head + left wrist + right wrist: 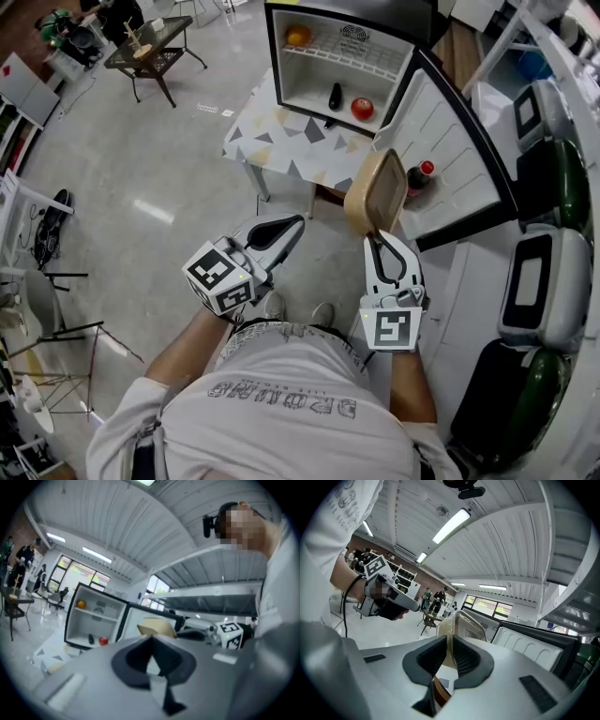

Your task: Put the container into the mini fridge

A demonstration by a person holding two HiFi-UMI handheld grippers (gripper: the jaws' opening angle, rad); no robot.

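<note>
The mini fridge [319, 80] stands open on a patterned table [281, 141], its door [450, 141] swung out to the right. Inside are an orange [298, 36] on the upper shelf, and a dark item [335, 96] and a red fruit [363, 109] on the floor. My right gripper [380, 236] is shut on the rim of a tan container [375, 192], held on edge in front of the door. In the right gripper view the container [461, 625] rises from between the pads. My left gripper [295, 223] hangs shut and empty, left of the container, below the table.
A red-capped bottle [420, 176] sits in the door shelf. Bulky white, black and green units [539, 281] line the right side. A dark low table [150, 52] stands far back left, and racks [28, 281] along the left wall. Shiny floor lies between.
</note>
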